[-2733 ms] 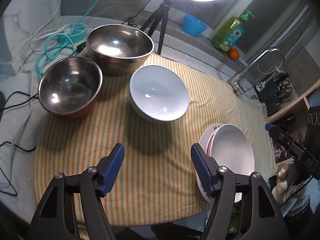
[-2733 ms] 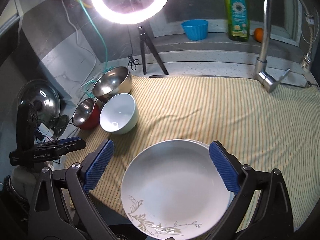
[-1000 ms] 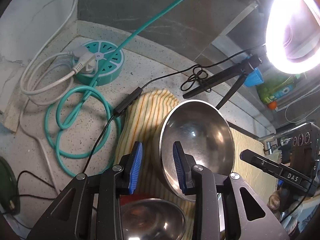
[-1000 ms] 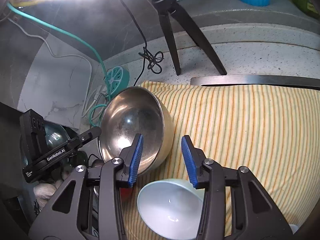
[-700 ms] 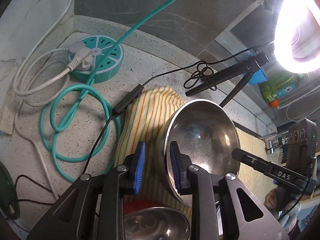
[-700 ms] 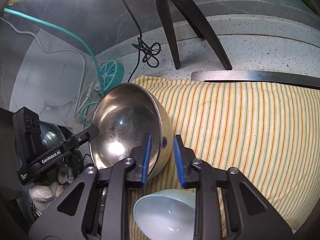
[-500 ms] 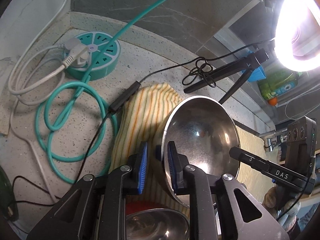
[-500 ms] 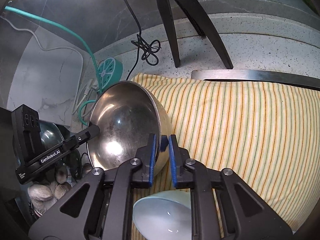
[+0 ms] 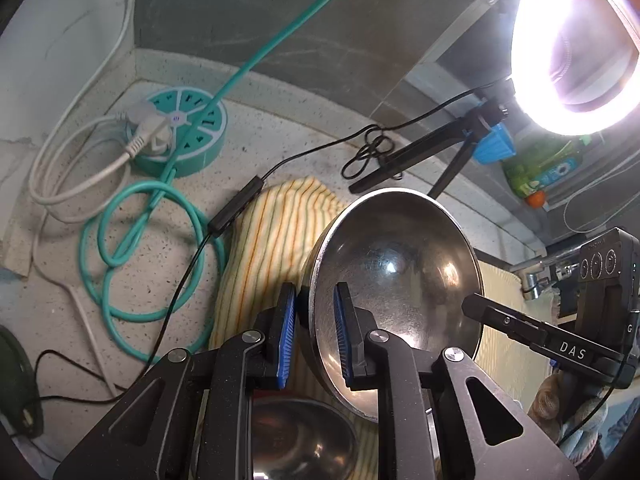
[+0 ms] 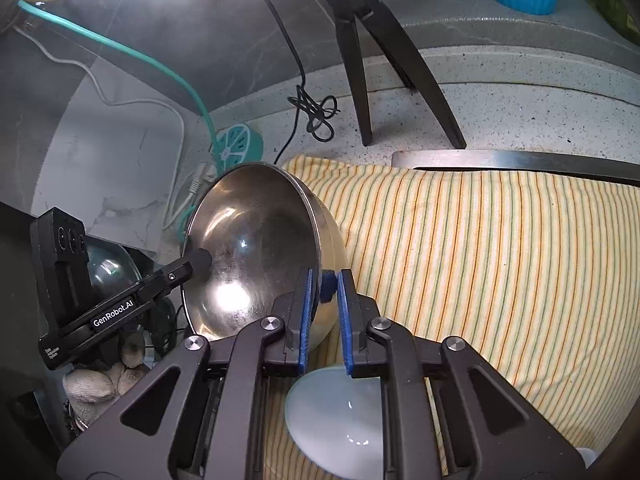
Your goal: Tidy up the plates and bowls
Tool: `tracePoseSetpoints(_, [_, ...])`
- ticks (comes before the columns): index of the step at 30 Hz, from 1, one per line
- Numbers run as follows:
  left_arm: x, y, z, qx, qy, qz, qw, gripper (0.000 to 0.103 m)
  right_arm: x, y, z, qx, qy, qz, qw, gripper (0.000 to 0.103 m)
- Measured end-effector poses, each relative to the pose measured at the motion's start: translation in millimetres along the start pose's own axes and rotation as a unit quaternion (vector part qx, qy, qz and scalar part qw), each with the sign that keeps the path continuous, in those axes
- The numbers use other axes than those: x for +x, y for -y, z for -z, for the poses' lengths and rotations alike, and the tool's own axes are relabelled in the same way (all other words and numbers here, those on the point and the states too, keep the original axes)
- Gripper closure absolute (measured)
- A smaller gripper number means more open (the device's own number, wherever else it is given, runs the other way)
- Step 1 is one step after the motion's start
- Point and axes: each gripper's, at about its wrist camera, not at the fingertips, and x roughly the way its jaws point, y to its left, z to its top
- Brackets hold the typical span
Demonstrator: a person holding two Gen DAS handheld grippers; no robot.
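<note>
Both grippers have just closed on the big steel bowl [image 9: 394,276], one on each side of its rim. A second ago each pair of jaws stood spread around the rim; now the left gripper [image 9: 314,330] pinches the near-left edge, one blue pad outside the wall and one inside, and the right gripper [image 10: 323,316] pinches the opposite edge the same way. Neither hand has shifted much meanwhile; only the jaws came in

The bowl sits at the back left corner of the striped cloth [image 10: 480,256] on the desk, and it looks tilted, its mouth turned toward the left hand's side; whether its base has left the cloth I cannot tell. The red-sided steel bowl [image 9: 298,436] is just below the left gripper, and the pale blue bowl [image 10: 340,420] lies just under the right one

My reading: the grasp is done and the two-handed lift comes next, likely to nest the bowls. A thin slick rim held by two pinches could slip or swing if the hands rise unevenly
</note>
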Motion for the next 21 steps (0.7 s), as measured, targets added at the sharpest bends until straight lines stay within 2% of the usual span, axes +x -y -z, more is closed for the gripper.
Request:
tracePoseSetpoints(8, [-29.6, 15.3, 7.2, 0.013, 0.022, 0.009, 0.9996, 0.086, -32.0, -9.2, 14.0, -0.005, 0.015, -0.014, 1.0, 0.09])
tracePoseSetpoints(21, [-78.4, 53.3, 44.3, 0.043, 0.048, 0.027, 0.9975, 0.086, -94.9, -13.2, 57.0, -0.008, 0.035, -0.035, 0.999, 0.09])
